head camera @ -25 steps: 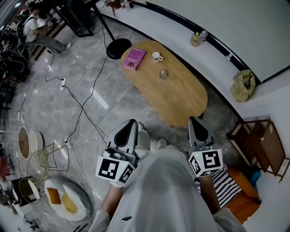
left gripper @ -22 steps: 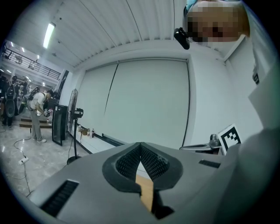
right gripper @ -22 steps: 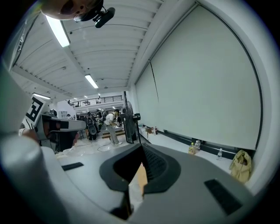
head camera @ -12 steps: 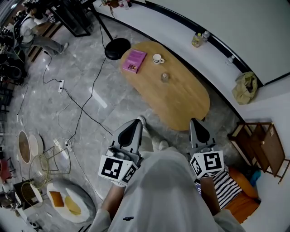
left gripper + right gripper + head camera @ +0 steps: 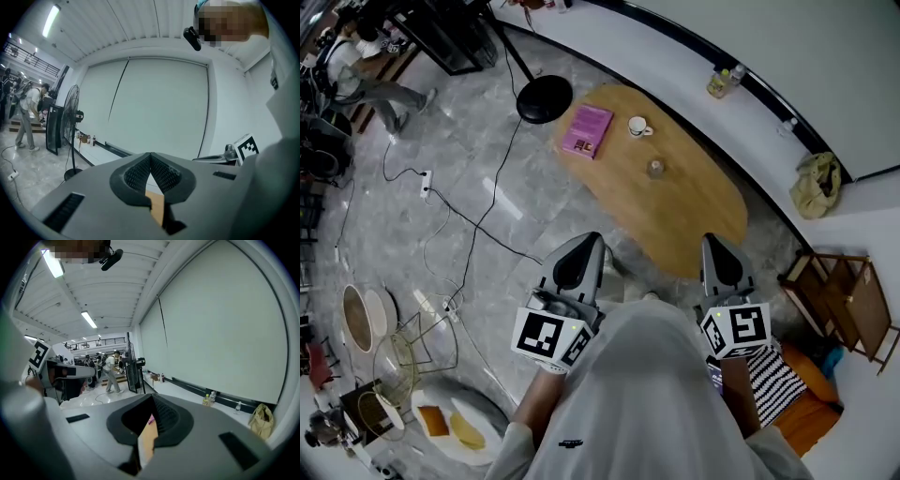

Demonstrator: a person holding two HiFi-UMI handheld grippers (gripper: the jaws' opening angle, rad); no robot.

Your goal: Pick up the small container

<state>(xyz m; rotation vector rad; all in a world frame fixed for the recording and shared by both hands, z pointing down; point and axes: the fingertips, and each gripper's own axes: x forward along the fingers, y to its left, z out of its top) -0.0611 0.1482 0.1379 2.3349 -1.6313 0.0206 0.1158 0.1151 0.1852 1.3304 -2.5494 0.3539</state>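
**Inspector:** Head view. Report the claws and the container.

**Observer:** Left gripper [image 5: 584, 246] and right gripper [image 5: 713, 248] are side by side in front of the person's torso, pointing at the table [image 5: 703, 220]. Both stop short of its near edge. The container [image 5: 655, 169] stands upright near the middle of the table, well apart from both grippers. A cup [image 5: 639, 127] and a pink book [image 5: 588, 130] lie beyond it, toward the far end.

**Inspector:** Left gripper view?

**Observer:** The jaws are together with the tips touching and nothing between the pads. A sliver of tabletop shows through the gap beneath them. The container is not in this view.

**Inspector:** Right gripper view?

**Observer:** Same finding. The jaws meet at the tips and grip nothing. Tabletop and a trace of pink show below them. Bottles [image 5: 208, 399] stand on the ledge by the wall. The container is not in this view either.
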